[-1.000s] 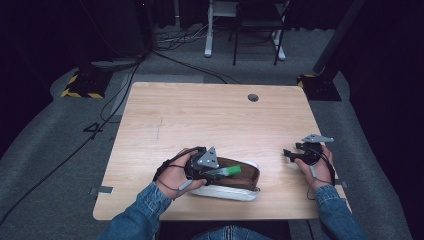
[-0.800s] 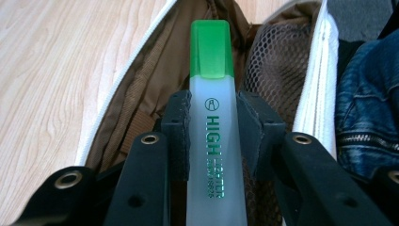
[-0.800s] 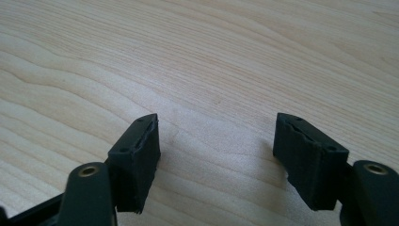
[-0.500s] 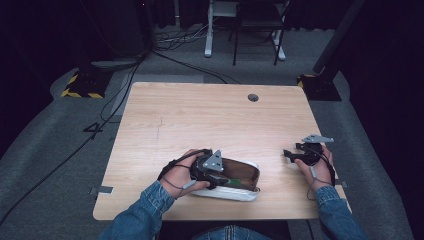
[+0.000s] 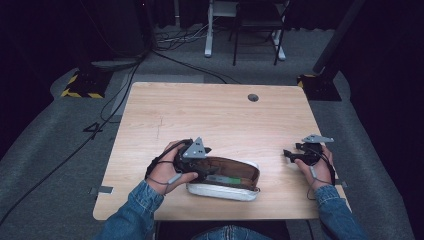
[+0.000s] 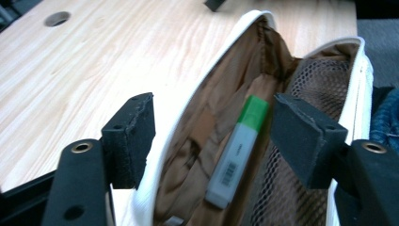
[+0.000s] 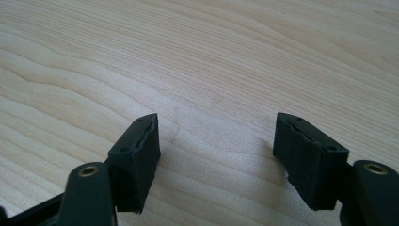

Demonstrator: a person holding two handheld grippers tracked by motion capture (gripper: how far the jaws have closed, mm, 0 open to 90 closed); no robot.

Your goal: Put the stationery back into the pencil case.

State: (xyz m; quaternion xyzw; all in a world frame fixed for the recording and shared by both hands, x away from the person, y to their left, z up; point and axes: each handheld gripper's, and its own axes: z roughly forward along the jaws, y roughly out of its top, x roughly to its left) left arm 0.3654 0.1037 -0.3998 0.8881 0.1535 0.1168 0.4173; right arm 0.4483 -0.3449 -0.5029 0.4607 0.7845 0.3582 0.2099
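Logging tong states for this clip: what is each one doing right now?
Left tongs: open, jaws just been opening, highlighter lying loose in the pouch between them.
Right tongs: open, holding nothing, above the table.

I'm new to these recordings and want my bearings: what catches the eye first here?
The open white pencil case with a brown lining, lying at the near edge of the wooden table. A green-capped highlighter lies inside it, with the left gripper right over the opening; its fingers have just been opening and do not press on the highlighter. The right gripper rests open at the table's right.
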